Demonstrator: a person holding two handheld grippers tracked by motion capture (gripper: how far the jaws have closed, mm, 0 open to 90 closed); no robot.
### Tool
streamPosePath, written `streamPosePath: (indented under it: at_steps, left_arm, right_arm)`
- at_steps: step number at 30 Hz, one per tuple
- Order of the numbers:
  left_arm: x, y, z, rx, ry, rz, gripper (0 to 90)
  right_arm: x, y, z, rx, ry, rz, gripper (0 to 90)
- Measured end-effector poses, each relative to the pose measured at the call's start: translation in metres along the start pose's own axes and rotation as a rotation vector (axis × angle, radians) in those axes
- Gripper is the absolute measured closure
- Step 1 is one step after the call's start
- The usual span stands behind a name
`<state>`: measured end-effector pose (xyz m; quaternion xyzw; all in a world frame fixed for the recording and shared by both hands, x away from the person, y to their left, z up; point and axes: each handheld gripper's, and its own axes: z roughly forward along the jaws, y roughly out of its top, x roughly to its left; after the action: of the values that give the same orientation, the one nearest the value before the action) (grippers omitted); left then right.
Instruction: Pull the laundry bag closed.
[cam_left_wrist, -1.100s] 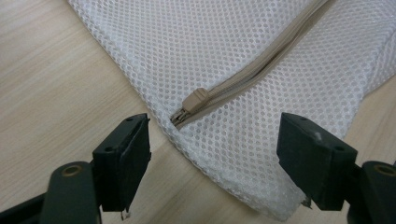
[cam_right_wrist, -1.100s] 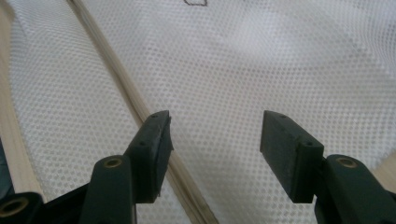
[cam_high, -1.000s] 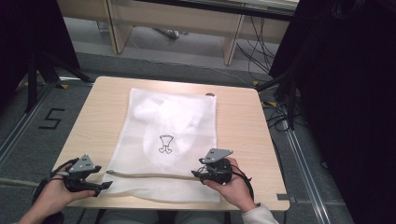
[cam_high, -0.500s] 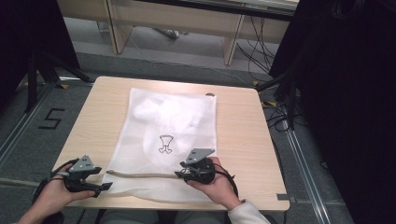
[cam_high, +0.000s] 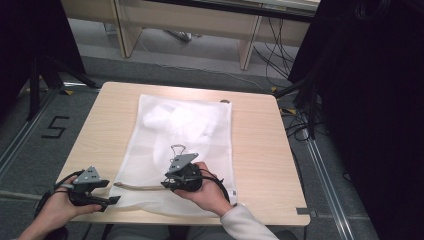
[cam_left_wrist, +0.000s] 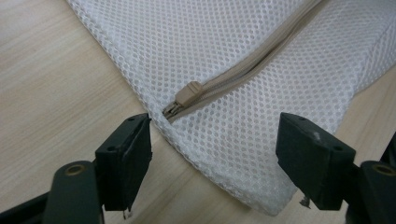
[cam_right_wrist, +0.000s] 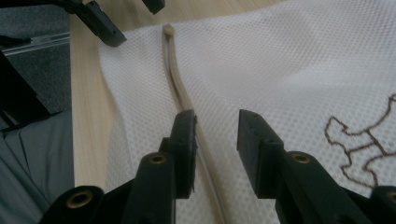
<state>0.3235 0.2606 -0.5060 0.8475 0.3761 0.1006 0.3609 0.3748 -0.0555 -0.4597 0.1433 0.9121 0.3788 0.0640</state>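
A white mesh bag (cam_high: 182, 145) was laid flat on the wooden table (cam_high: 260, 150), with its beige zipper (cam_high: 137, 187) running along the edge nearest to the person.

The left gripper (cam_high: 102, 192) was held at the near left corner of the bag. In the left gripper view its jaws were seen wide apart, and nothing was pressed by them. The corner of the bag (cam_left_wrist: 261, 154) lay between the two jaws, and the zipper pull (cam_left_wrist: 187, 92) was found just beyond them, at the end of the zipper (cam_left_wrist: 252, 60). The left jaw stood just beside the edge of the mesh; whether it touched the mesh could not be told.

The right gripper (cam_high: 167, 184) was held over the bag, near the middle of the zipper line. Its jaws had just been closing and were seen about half apart. In the right gripper view (cam_right_wrist: 215, 126) the zipper (cam_right_wrist: 175, 79) passed between the jaws, close along the left one, but it was not clamped by the pads. A brown drawn figure (cam_right_wrist: 362, 135) was seen on the mesh to the right of the jaws.
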Motion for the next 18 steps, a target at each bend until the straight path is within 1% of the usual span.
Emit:
streamPosePath:
  at_steps: [1, 3, 4, 5, 6, 7, 8, 9, 10, 11, 12, 13, 14, 15, 17, 18]
  left_arm:
    - [0.000, 0.000, -0.001, -0.018, -0.012, 0.001, 27.3]
    - [0.001, 0.000, -0.001, -0.011, -0.012, 0.005, 27.5]
    - [0.000, 0.000, -0.001, -0.013, -0.004, 0.000, 27.6]
    - [0.001, 0.000, -0.001, -0.009, -0.013, 0.001, 27.6]
    - [0.001, 0.000, -0.001, -0.009, -0.013, 0.001, 27.6]
    - [0.000, 0.000, 0.000, -0.011, -0.014, -0.022, 27.6]
    - [0.001, 0.000, -0.001, -0.011, -0.007, -0.015, 27.7]
    - [0.002, 0.000, -0.001, -0.008, -0.011, 0.003, 27.8]
    - [0.002, 0.000, -0.001, -0.012, -0.010, -0.003, 27.8]
    - [0.002, 0.000, -0.001, -0.012, -0.010, -0.003, 27.8]
    - [0.002, 0.000, -0.001, -0.014, -0.015, -0.007, 27.8]
    - [0.002, 0.000, -0.001, -0.015, -0.017, -0.009, 27.8]
    - [0.002, 0.000, -0.002, -0.007, -0.013, -0.007, 27.8]
    - [0.002, 0.000, -0.002, -0.007, -0.013, -0.007, 27.7]
    - [0.002, 0.000, -0.001, -0.009, -0.020, -0.012, 27.7]
    - [0.002, 0.000, -0.001, -0.009, -0.019, -0.012, 27.7]
  right_arm:
    - [0.001, 0.003, 0.002, 0.006, 0.003, 0.009, 68.6]
    - [0.001, 0.006, 0.004, 0.010, 0.000, 0.008, 68.9]
    - [0.000, 0.012, 0.010, 0.011, 0.008, -0.004, 69.3]
    - [0.000, 0.013, 0.012, 0.012, 0.014, -0.002, 69.5]
    - [0.001, 0.015, 0.014, 0.013, 0.015, -0.007, 69.6]
    - [0.001, 0.015, 0.014, 0.013, 0.015, -0.007, 69.6]
    - [0.002, 0.018, 0.019, 0.021, 0.022, -0.009, 69.6]
    - [0.001, 0.019, 0.021, 0.014, 0.024, -0.029, 69.6]
    - [0.002, 0.021, 0.023, 0.021, 0.024, -0.015, 69.6]
    - [0.002, 0.021, 0.023, 0.021, 0.024, -0.015, 69.6]
    - [0.002, 0.022, 0.025, 0.014, 0.028, -0.030, 69.6]
    - [0.002, 0.025, 0.027, 0.019, 0.030, -0.030, 69.6]
    - [0.003, 0.028, 0.031, 0.016, 0.025, -0.009, 69.5]
    - [0.003, 0.029, 0.032, 0.022, 0.031, -0.017, 69.5]
    - [0.004, 0.033, 0.037, 0.017, 0.030, -0.011, 69.2]
    - [0.004, 0.035, 0.038, 0.027, 0.035, -0.012, 69.3]
